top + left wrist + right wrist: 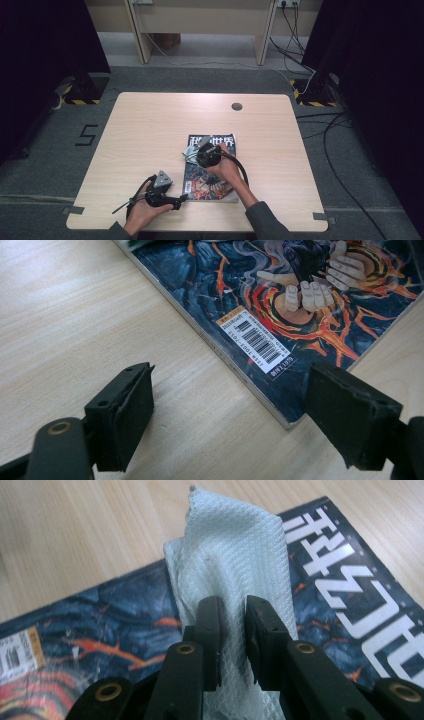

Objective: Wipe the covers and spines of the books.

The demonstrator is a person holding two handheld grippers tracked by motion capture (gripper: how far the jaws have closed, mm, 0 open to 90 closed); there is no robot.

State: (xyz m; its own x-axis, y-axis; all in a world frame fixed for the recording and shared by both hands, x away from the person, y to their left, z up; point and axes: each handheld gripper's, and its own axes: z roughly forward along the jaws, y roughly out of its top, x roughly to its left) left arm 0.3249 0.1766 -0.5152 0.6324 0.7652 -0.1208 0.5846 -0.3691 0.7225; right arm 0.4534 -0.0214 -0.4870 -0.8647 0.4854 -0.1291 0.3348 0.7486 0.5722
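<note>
Wiping cloth pinched over the magazine cover

Pale waffle-textured cloth (235, 565) — light, limp, easily bunched — hangs over the upper left part of the glossy magazine (212, 175), nipped in a fold by the near-closed jaws of the right gripper (232, 630); best taken by a gathered fold, as here (a loose corner would likely slip out). Magazine lying flat on the table (150, 130), thin, flexible, probably slick. Left gripper (230, 415) spread wide and empty, straddling the magazine's near corner. No containers in sight.

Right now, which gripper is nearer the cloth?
Right. The right gripper is shut on the cloth, over the magazine. The left gripper is open at the magazine's near corner, apart from the cloth.
</note>
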